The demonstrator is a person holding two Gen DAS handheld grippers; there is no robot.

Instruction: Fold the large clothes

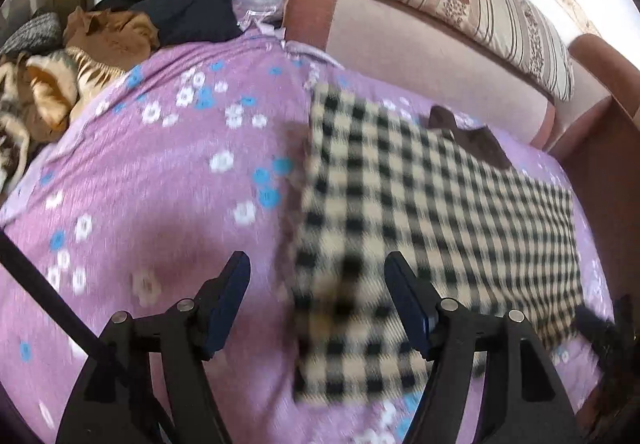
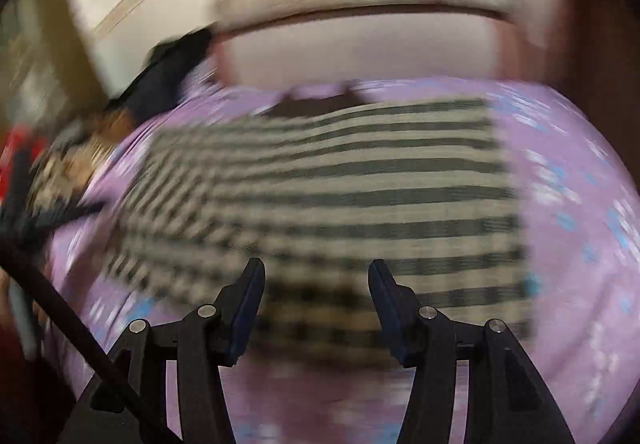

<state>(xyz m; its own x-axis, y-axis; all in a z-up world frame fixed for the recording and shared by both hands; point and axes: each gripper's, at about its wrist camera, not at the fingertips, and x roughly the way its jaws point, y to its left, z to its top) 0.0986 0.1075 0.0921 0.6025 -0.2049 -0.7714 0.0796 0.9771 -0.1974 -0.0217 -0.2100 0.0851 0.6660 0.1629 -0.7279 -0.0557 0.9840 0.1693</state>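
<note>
**Both jaws empty; checked garment lies folded on the bed**

Left wrist view: your left gripper (image 1: 318, 270) has its jaws spread, nothing between them. Below lies the checked garment (image 1: 440, 212), flat on the purple bedspread (image 1: 160, 164) as a squarish block, a brown collar (image 1: 472, 136) showing at its far edge. A pile of other clothes (image 1: 120, 24) waits at the far left.

Right wrist view (blurred): your right gripper (image 2: 316, 272) is likewise released and empty above the same garment (image 2: 340, 184).

Judgement: this piece looks folded, or nearly so. The pile is probably still to do.
</note>
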